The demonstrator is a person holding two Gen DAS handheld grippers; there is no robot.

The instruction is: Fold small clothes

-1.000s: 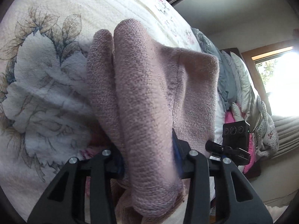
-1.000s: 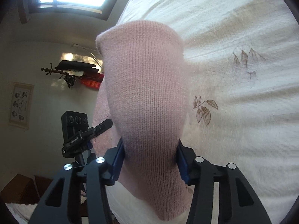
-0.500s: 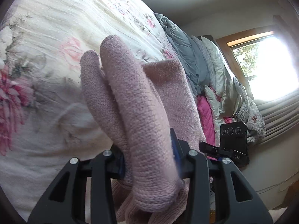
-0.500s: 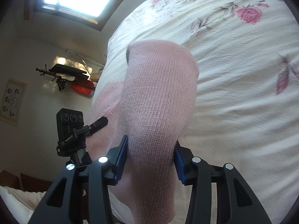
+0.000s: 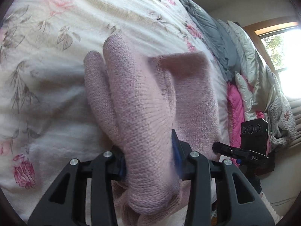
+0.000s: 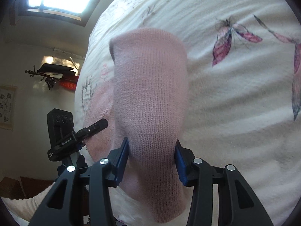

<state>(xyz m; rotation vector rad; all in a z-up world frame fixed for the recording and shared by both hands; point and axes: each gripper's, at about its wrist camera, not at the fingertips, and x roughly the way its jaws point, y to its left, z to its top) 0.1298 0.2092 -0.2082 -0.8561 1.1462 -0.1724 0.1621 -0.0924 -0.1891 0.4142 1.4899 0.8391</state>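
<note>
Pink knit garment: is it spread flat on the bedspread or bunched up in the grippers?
Bunched and held. The pink knit garment bulges in thick folds through the left gripper and the right gripper, over the floral bedspread.

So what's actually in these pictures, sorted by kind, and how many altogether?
Pink knitted garment: 1
Hand-held gripper: 2, left hand-held gripper and right hand-held gripper, both clamped on it
Floral bedspread: 1
Heap of bedding and clothes: 1
Total: 5

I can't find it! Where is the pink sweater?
The pink sweater is pinched in both grippers' jaws, held up over the flowery bedspread.
</note>
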